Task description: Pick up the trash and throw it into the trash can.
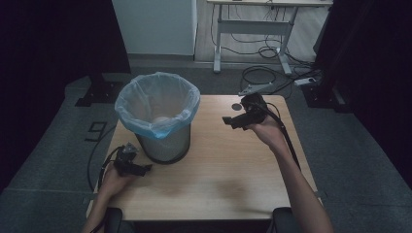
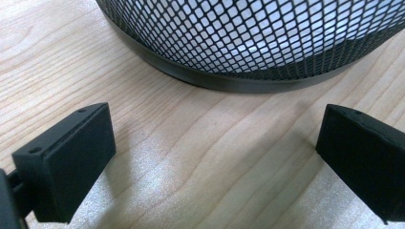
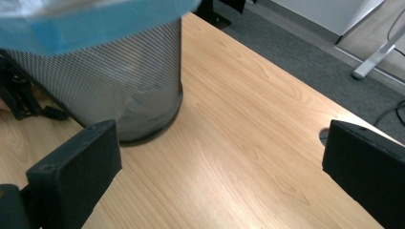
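The mesh bin (image 1: 163, 136) with its blue liner (image 1: 158, 104) stands upright on the table (image 1: 218, 165), something pale already inside, while the left gripper (image 1: 145, 168) at its base and the right gripper (image 1: 227, 121) beside it both gape empty, so little seems left.

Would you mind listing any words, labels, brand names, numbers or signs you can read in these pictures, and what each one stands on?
None: no readable text anywhere.
The mesh bin, its blue liner bag and the wooden table carry no lettering.
Left gripper and right gripper: black jaws, no markings.
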Tool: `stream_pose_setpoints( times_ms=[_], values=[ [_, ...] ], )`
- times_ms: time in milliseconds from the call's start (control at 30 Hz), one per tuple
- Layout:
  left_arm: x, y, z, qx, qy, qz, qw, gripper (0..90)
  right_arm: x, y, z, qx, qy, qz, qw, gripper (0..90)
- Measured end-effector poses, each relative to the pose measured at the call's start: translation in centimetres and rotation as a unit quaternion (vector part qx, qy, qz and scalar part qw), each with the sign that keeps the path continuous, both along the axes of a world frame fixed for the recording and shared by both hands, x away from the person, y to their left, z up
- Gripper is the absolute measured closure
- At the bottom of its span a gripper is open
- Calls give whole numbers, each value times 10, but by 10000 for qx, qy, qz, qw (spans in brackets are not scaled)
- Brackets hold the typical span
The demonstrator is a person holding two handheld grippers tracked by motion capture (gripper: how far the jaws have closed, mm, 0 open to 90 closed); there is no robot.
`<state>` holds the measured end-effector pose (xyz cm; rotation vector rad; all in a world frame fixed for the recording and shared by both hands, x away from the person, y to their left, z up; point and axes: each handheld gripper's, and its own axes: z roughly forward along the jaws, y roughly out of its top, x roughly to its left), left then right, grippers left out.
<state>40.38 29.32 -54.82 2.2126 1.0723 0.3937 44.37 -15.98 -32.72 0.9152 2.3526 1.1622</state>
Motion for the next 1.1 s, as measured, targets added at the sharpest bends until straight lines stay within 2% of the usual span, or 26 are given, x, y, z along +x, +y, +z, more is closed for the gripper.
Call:
stream_pose_setpoints(
  times_ms=[333,567,700,1100],
  values=[
    [0,0,0,5,-2,19,10000,0,-12,-35,-14,79,10,-272,9996,0],
    [0,0,0,-3,-2,20,10000,0,-19,-53,-27,55,0,-438,9990,0],
    [0,0,0,-3,-1,19,10000,0,-23,-60,-37,-53,-53,-504,9987,0],
    [0,-1,0,-3,-5,45,10000,0,-39,-71,-80,-204,-43,-583,9981,0]
  ],
)
